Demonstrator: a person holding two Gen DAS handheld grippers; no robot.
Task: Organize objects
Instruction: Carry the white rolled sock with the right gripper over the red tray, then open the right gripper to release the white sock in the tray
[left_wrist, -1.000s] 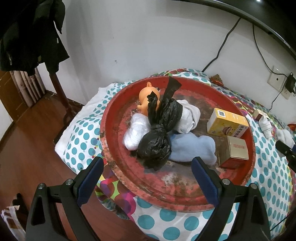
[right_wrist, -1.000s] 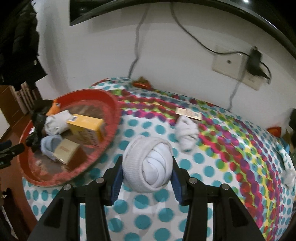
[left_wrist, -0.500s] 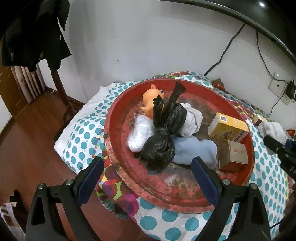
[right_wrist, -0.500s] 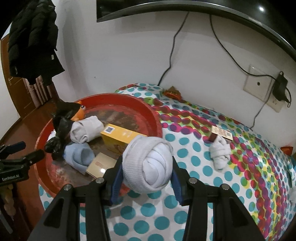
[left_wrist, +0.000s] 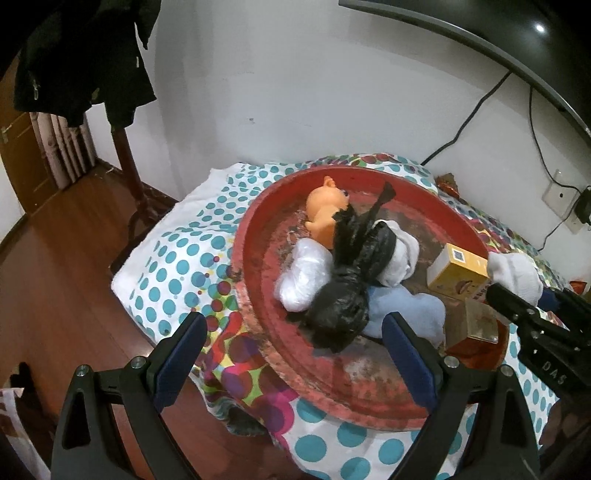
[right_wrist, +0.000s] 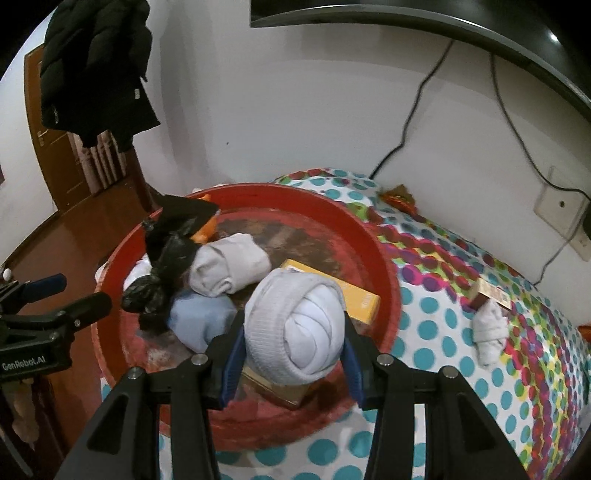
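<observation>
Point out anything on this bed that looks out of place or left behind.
One rolled white sock and a small flat box lie loose on the dotted bedspread, outside the red tray where the other items are gathered. The tray's inside looks worn and blotchy.

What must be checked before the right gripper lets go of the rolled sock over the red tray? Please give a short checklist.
1. Right gripper shut on the rolled sock: ok.
2. Sock over the red tray, not the cloth: ok.
3. Free landing spot below: not ok; the yellow box and a brown box lie beneath.
4. Left gripper open, holding nothing: ok.
5. Height above the boxes: cannot tell.
</observation>
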